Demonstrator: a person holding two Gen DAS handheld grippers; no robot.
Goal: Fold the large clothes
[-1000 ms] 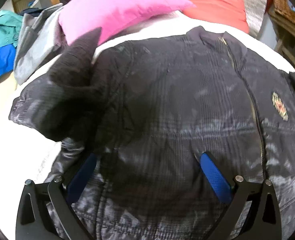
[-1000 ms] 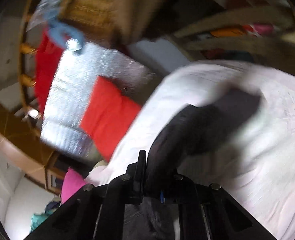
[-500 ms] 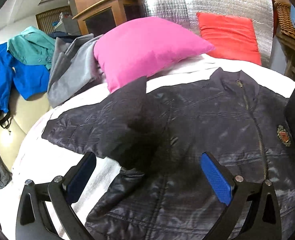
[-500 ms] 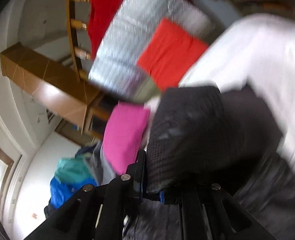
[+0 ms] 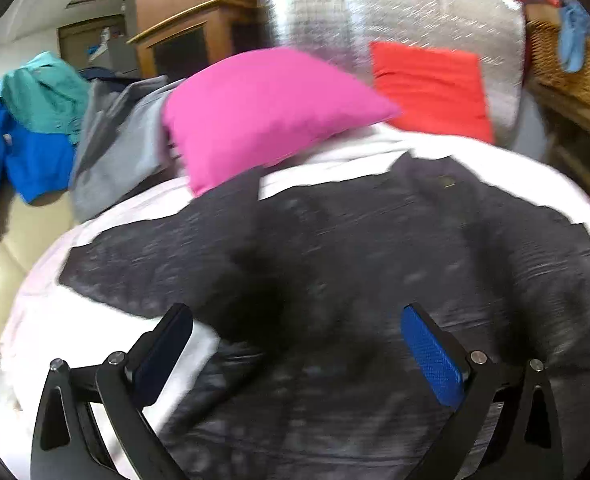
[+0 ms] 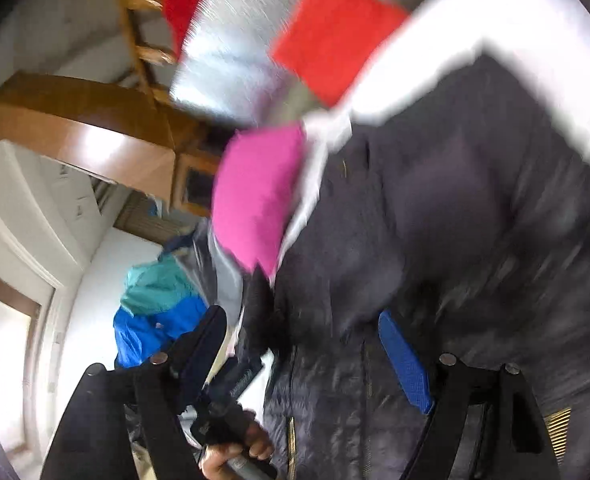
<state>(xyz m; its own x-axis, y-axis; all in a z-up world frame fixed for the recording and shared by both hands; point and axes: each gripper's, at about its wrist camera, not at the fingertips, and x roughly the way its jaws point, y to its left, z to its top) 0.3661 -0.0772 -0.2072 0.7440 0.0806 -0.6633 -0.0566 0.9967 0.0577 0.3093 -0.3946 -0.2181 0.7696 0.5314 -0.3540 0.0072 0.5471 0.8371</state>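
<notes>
A dark quilted jacket (image 5: 375,248) lies front up on the white bed (image 5: 55,328), collar towards the pillows. One sleeve (image 5: 155,256) is folded in over the chest, and the other sleeve (image 6: 447,184) lies loose across the jacket's body. My left gripper (image 5: 299,356) hangs open above the jacket's lower half with nothing between its blue pads. In the right wrist view my right gripper (image 6: 307,352) hovers over the jacket (image 6: 495,280), its jaws opening wide and gripping nothing. A hand (image 6: 235,456) holds the other gripper's handle below it. Both views are blurred.
A pink pillow (image 5: 263,108) and a red pillow (image 5: 427,84) lean on a silver quilted headboard (image 5: 375,12). A grey garment (image 5: 115,148) and blue and teal jackets (image 5: 35,160) are piled at the left. A wicker basket (image 5: 567,64) stands at the right.
My right gripper, which was shut on the dark sleeve, swung it across over the jacket and has let it go. My left gripper has lifted and tipped up from the jacket.
</notes>
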